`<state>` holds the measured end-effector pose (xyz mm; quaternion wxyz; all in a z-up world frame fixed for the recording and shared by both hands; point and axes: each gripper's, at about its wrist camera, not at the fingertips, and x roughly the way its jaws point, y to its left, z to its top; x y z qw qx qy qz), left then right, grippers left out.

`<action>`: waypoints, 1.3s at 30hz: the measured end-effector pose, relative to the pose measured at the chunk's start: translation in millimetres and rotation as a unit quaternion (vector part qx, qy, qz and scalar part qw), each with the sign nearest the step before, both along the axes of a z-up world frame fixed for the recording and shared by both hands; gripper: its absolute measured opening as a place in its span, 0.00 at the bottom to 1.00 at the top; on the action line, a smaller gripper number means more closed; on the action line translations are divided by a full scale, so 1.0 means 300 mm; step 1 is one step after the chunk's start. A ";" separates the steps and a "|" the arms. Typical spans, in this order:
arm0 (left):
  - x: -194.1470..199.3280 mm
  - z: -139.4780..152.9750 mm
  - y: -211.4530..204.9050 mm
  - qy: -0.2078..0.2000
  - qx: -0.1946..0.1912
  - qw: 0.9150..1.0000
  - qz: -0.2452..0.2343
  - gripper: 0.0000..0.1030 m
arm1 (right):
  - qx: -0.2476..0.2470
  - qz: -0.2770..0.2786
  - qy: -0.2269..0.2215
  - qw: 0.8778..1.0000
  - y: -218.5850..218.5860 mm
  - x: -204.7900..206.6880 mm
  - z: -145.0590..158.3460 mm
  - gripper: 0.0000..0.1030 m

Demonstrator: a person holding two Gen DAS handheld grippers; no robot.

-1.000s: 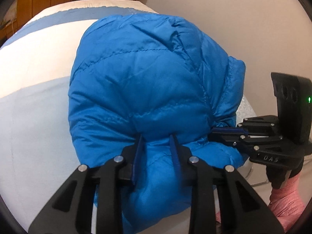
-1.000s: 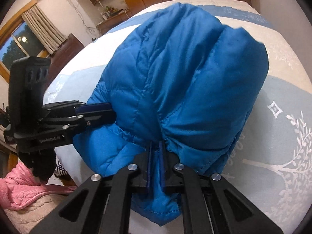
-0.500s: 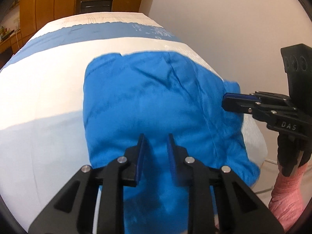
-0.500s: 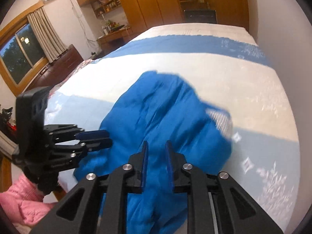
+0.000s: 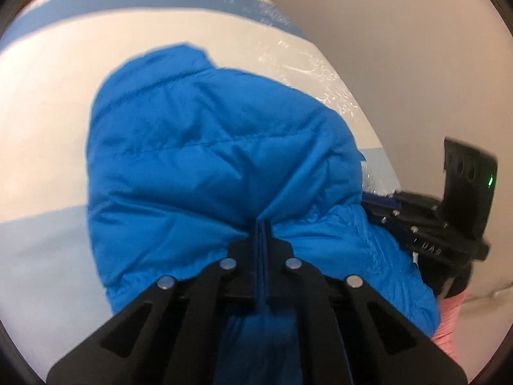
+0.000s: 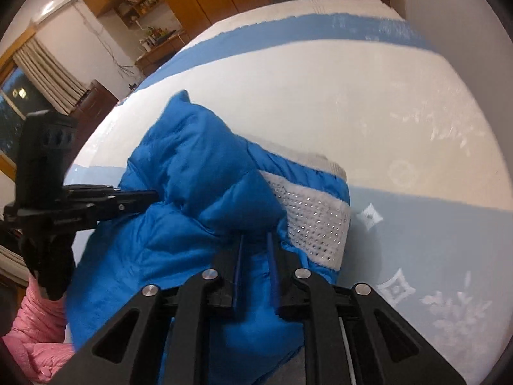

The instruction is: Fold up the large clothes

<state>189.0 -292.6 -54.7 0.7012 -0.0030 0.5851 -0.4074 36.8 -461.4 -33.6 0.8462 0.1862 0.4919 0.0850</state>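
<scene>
Blue puffer jacket (image 5: 205,166) lies bunched at the bed's (image 6: 368,102) near edge. Left gripper (image 5: 263,224) is clamped on its fabric. Right gripper (image 6: 255,243) stands parted over it.

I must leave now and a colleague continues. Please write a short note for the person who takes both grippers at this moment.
Left gripper: shut on the jacket, near edge.
Right gripper: jaws slightly apart with jacket fabric between them; whether it grips is unclear.
Jacket lies bunched on the bed, white studded band showing on the right side.
Done: no neat fold visible yet.
Left: spread it flat, then fold.
</scene>
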 end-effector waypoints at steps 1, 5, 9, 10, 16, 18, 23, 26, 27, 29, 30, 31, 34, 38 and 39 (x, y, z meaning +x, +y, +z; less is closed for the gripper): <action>0.010 -0.003 0.006 0.012 -0.006 1.000 0.003 0.01 | 0.008 -0.003 0.000 1.000 -0.007 -0.001 -0.001 0.12; -0.041 0.045 0.018 -0.021 0.011 1.000 0.004 0.01 | 0.003 -0.008 -0.003 1.000 0.010 -0.016 0.048 0.12; -0.133 0.128 0.055 -0.082 0.017 0.996 0.007 0.02 | -0.021 -0.001 -0.038 0.999 0.055 -0.079 0.151 0.20; -0.163 0.142 0.072 -0.101 0.024 0.995 0.011 0.02 | -0.029 0.009 -0.048 0.998 0.082 -0.106 0.179 0.20; -0.272 0.127 0.131 -0.131 0.036 0.991 0.007 0.01 | -0.095 0.047 -0.046 0.993 0.215 -0.189 0.179 0.24; -0.264 0.093 0.131 -0.122 0.034 0.992 0.001 0.01 | -0.101 0.048 -0.039 0.993 0.229 -0.178 0.130 0.24; -0.252 0.038 0.141 -0.111 0.024 0.994 0.004 0.01 | -0.056 0.027 -0.033 0.997 0.193 -0.176 0.040 0.21; -0.272 0.039 0.140 -0.125 0.028 0.992 0.005 0.01 | -0.056 0.018 -0.035 0.998 0.200 -0.183 0.044 0.21; -0.276 0.043 0.137 -0.127 0.030 0.991 0.006 0.01 | -0.056 0.015 -0.036 0.998 0.204 -0.186 0.052 0.21; -0.284 0.064 0.158 -0.127 0.030 0.991 0.009 0.01 | -0.047 0.010 -0.035 0.998 0.202 -0.195 0.069 0.22; -0.290 0.073 0.164 -0.129 0.029 0.991 0.006 0.01 | -0.037 0.006 -0.034 0.999 0.195 -0.202 0.081 0.22; -0.293 0.079 0.170 -0.133 0.028 0.991 0.003 0.01 | -0.030 0.004 -0.035 0.999 0.184 -0.203 0.088 0.23; -0.302 0.105 0.211 -0.134 0.020 0.991 0.001 0.05 | -0.001 -0.003 -0.045 0.999 0.153 -0.234 0.134 0.35; -0.328 0.154 0.301 -0.165 0.011 0.986 0.020 0.67 | -0.001 -0.017 -0.078 0.997 0.131 -0.293 0.207 0.63; -0.334 0.163 0.318 -0.180 0.007 0.983 0.020 0.70 | -0.004 -0.024 -0.083 0.996 0.123 -0.306 0.216 0.73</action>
